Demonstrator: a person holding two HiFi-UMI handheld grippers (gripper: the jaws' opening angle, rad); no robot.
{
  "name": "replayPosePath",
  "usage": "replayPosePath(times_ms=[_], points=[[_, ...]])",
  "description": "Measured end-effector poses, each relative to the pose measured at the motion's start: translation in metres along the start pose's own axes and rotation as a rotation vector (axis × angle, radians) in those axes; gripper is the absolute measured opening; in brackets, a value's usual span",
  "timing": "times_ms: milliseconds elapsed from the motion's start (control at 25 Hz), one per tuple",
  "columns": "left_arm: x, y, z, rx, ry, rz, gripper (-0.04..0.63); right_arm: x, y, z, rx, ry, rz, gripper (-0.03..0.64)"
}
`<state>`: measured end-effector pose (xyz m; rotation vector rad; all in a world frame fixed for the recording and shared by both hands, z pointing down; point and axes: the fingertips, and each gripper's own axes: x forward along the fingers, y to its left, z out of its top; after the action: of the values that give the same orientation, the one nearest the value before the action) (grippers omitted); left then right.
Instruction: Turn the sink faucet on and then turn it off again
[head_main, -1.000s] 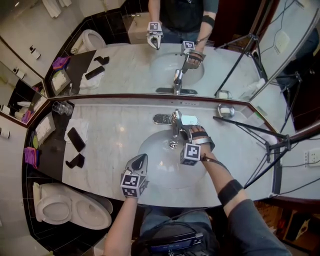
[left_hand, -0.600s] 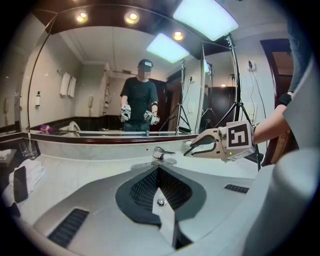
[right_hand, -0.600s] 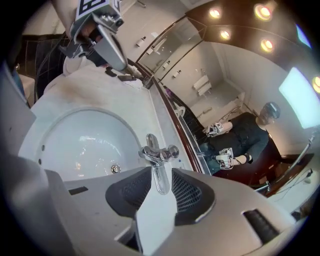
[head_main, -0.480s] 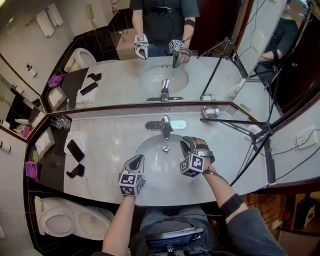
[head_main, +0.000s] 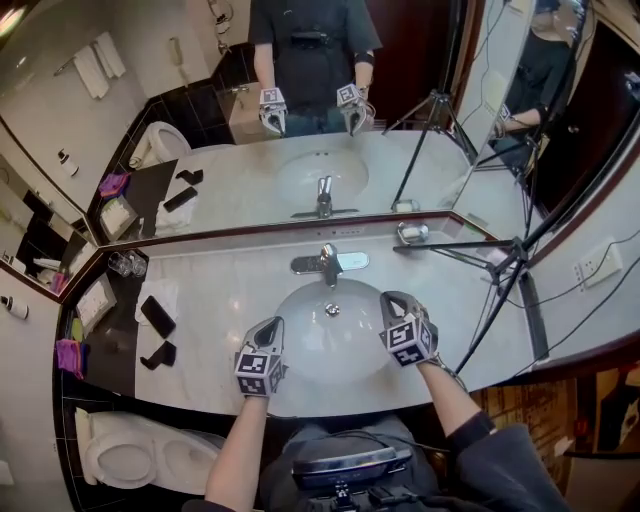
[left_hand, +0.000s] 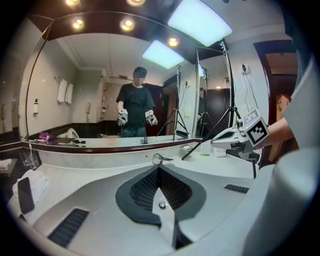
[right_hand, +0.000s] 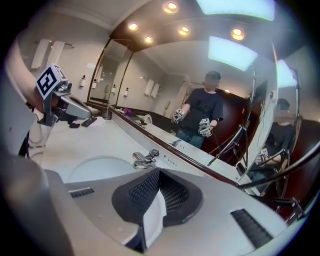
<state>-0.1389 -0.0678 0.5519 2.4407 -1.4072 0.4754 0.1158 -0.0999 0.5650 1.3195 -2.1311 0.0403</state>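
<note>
1. The faucet (head_main: 328, 262) stands on the worktop (head_main: 225, 290) at the back rim of the sink (head_main: 330, 350), close under the mirror (head_main: 240, 190).
2. The left hand-held gripper (head_main: 272, 325) hangs over the sink's near-left rim, well apart from the faucet. Its jaws are pressed together with nothing between them, as the left gripper view shows (left_hand: 159, 170). There the faucet (left_hand: 160, 159) sits straight ahead, just beyond the tips.
3. The right hand-held gripper (head_main: 392, 298) hangs over the sink's right rim. It is nearer the faucet than the left one, but clear of it and not touching. Its jaws have just closed and now meet on nothing (right_hand: 159, 172). In the right gripper view the faucet (right_hand: 145, 158) lies ahead and slightly left of the tips.
4. Whether water runs from the spout is too small to tell in the head view.
5. Between the two grippers lies bare basin, with the drain (head_main: 331, 310) in line with the faucet.
6. A soap dish (head_main: 410, 233) sits by the mirror, right of the faucet. A tripod (head_main: 500, 262) leg slants across that end of the worktop, near the right gripper.
7. At the left end, well away from the sink, lie a phone (head_main: 157, 315) and drinking glasses (head_main: 122, 263).
8. The worktop's front edge runs just under both wrists.
</note>
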Motion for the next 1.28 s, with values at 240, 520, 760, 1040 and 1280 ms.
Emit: replayPosePath(times_ms=[240, 520, 760, 1040, 1280], points=[[-0.008, 0.002, 0.007, 0.01, -0.01, 0.002, -0.011, -0.026, -0.002, -0.022, 0.129, 0.012, 0.002, 0.018], [-0.009, -0.002, 0.008, 0.002, -0.019, -0.005, -0.012, -0.037, 0.0, -0.043, 0.281, -0.005, 0.013, 0.018], [-0.007, -0.006, 0.006, -0.019, -0.015, -0.016, -0.012, -0.041, -0.004, -0.059, 0.333, -0.002, 0.005, 0.018], [-0.005, -0.011, 0.005, -0.031, -0.023, -0.019, -0.011, -0.041, -0.007, -0.074, 0.325, 0.01, 0.004, 0.018], [-0.006, -0.012, 0.005, -0.028, -0.019, -0.012, -0.011, -0.041, -0.006, -0.077, 0.315, 0.03, 0.007, 0.018]])
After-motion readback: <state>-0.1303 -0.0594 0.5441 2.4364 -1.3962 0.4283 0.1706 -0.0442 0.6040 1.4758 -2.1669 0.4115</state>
